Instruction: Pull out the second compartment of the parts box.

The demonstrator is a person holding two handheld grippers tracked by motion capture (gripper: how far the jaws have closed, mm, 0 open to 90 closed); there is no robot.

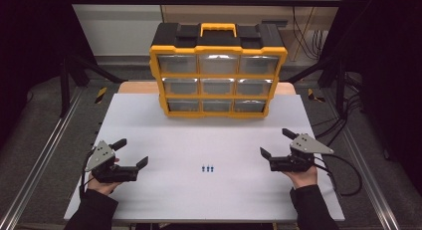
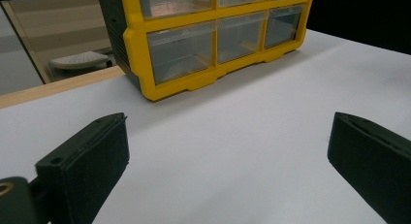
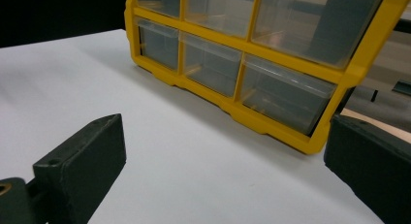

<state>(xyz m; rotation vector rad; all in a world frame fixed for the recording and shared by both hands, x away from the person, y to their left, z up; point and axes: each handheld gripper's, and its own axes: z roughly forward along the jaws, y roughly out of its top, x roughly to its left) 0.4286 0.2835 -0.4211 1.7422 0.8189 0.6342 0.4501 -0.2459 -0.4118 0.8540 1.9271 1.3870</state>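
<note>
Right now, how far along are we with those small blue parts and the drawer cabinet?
Nothing looks done yet. The small blue parts lie together on the white table, midway between the grippers. All nine drawers of the yellow cabinet appear shut. In hand: nothing; the left gripper and right gripper are open, apart from the parts. Left, probably: open a drawer, pick the parts up, store them.

A yellow-and-black plastic organizer with 9 clear drawers (image 1: 218, 70) stands at the far edge of the white table (image 1: 174, 190).
</note>
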